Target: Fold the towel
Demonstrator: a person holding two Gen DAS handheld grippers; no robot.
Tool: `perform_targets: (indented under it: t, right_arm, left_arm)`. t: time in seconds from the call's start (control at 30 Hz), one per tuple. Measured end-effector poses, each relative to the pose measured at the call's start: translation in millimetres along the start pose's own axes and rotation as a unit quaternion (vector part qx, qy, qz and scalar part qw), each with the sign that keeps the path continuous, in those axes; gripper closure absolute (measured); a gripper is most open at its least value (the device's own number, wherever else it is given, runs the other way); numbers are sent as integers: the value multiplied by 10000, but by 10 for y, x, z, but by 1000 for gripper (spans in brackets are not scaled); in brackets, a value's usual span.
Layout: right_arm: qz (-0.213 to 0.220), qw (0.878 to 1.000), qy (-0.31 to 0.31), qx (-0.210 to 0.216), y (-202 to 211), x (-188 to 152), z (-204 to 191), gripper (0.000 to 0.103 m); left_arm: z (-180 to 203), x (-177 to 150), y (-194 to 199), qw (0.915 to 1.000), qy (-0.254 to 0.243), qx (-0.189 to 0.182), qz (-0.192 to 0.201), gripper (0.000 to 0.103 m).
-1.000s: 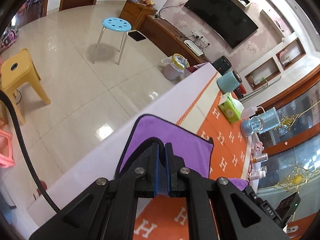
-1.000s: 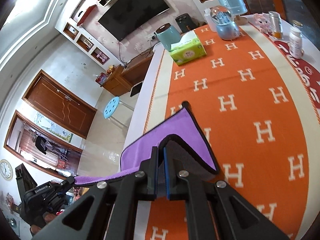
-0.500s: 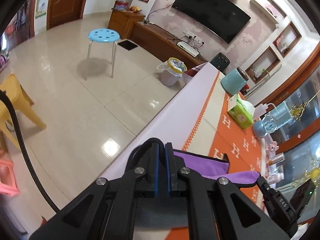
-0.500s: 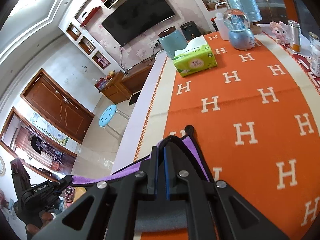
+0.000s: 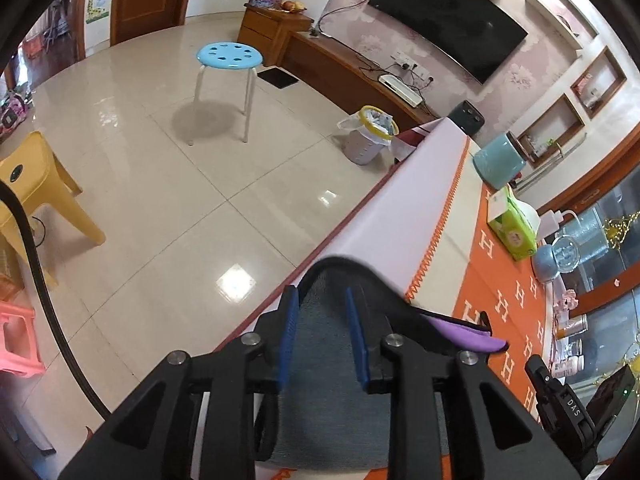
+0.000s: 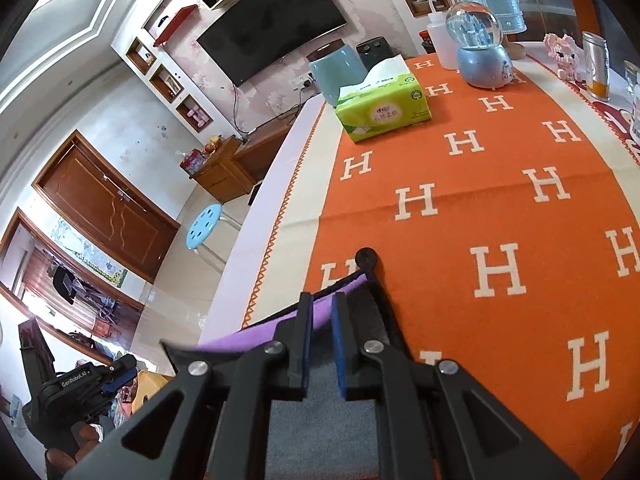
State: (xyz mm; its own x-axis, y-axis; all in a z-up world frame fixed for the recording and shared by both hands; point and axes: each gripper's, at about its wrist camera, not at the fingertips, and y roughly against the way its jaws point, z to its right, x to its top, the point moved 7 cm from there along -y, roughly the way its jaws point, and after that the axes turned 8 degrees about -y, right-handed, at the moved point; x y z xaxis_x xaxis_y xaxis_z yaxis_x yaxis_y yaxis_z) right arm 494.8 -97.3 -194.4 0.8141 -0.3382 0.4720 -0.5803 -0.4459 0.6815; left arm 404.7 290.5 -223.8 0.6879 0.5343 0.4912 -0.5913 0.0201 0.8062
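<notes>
On orange runner [image 6: 500, 184]: towel [image 6: 320, 420] folded, both hand-held grippers parted.

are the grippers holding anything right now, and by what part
Nothing is clamped. Both the left gripper and the right gripper have their jaws apart, with the towel lying slack between the fingers, its black-trimmed edge at the tips.

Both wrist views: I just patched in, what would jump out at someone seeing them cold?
The orange H-patterned tablecloth fills the right wrist view, with a green tissue pack and a snow globe at its far end. Close in, the right gripper and left gripper both stand open over the purple towel, grey side up, at the table's near edge. Off the table, a blue stool stands on the tiled floor.
</notes>
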Motion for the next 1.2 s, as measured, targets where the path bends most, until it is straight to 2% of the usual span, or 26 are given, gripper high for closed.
perform_targets:
  t: [0.3,0.4,0.5,0.67,0.8,0.87,0.97,1.07,1.2]
  right_arm:
    - [138,9998,-151,-6,195,53,9,82]
    - [210,9995,-221,16,325,74,-3,76]
    - [300,9992,-261,55,488,97,-21,69]
    - [433,9983,-378,122,818,75,-30,56]
    - [533,9977,-363,204,1153,20,-58,48]
    - [578,9974,-334,262,1305,-22,-80,40]
    - [650,9971,-257,307,1547,-89,-102,36]
    - [680,9968,-196,367,1817,-198,-105,34]
    - [727,9969,-62,289,2126,-387,-42,26]
  left_arm:
    - [10,-79,248,9999,-75,-57,56,78]
    - [31,-105,386,9999,-115,-82,88,78]
    - [70,-143,552,9997,-162,-115,137,72]
    - [159,-275,899,9991,-347,-80,213,69]
    - [225,-407,1190,9984,-499,-118,240,50]
    - [257,-495,1368,9978,-572,-147,291,49]
    - [290,-626,1628,9971,-666,-171,335,46]
    - [342,-767,1852,9962,-744,-209,401,37]
    - [432,-985,2169,9933,-972,-259,574,28]
